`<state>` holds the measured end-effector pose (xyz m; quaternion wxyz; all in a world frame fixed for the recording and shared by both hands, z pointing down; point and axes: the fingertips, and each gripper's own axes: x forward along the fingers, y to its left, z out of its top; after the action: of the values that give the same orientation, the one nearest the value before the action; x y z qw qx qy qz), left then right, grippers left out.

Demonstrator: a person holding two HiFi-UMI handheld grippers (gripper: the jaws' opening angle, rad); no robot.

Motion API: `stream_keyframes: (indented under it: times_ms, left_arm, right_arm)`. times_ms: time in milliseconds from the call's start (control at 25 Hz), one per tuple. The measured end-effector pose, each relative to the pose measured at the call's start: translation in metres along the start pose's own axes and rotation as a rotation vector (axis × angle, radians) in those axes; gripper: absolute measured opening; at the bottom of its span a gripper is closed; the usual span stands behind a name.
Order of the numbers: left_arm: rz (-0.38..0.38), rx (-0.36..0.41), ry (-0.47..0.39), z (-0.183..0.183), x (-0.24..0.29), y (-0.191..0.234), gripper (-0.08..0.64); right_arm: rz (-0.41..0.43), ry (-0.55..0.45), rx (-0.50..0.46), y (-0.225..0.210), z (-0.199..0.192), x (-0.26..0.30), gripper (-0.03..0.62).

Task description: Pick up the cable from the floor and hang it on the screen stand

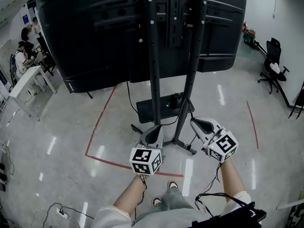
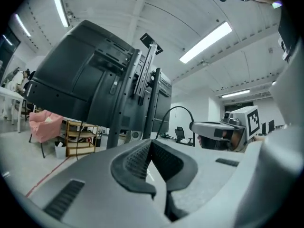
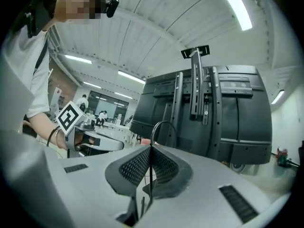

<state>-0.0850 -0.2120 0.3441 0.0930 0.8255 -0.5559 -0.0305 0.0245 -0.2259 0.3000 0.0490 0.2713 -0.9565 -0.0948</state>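
Note:
The big black screen (image 1: 95, 32) shows its back, mounted on the two black posts of its stand (image 1: 153, 56), which rise from a floor base (image 1: 164, 103). Both grippers are held low, close to the posts. My right gripper (image 1: 194, 121) is shut on a thin black cable (image 3: 158, 125) that arches up out of its jaws (image 3: 151, 146). In the left gripper view the same cable (image 2: 178, 108) loops over to the right gripper (image 2: 213, 129). My left gripper (image 1: 154, 127) is shut (image 2: 151, 141) with nothing between its fingers. Another black lead (image 1: 130, 101) hangs from the screen to the floor.
Red tape lines (image 1: 102, 113) mark the glossy floor around the stand. People sit at white desks (image 1: 23, 56) at far left. An office chair (image 1: 273, 65) stands at far right. Loose cables (image 1: 57, 210) lie near my feet. A pink chair (image 2: 45, 122) and wooden shelf (image 2: 80, 137) stand beyond.

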Motion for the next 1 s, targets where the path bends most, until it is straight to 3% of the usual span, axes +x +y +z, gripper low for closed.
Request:
stream_keyframes:
  times_ms: [440,640,1000]
  left_arm:
    - [0.000,0.070,-0.061,0.115,0.068,-0.035,0.003]
    - [0.015,0.089,-0.110,0.163,0.090,-0.039,0.003]
    - [0.039,0.122,-0.123,0.221,0.146,-0.046,0.003]
  right_arm:
    - [0.054,-0.100,-0.080,-0.098,0.129,0.000,0.023]
    - [0.045,-0.130,-0.102,-0.132,0.168,0.006,0.023]
    - [0.073,-0.165,-0.139,-0.192,0.222,0.024,0.023]
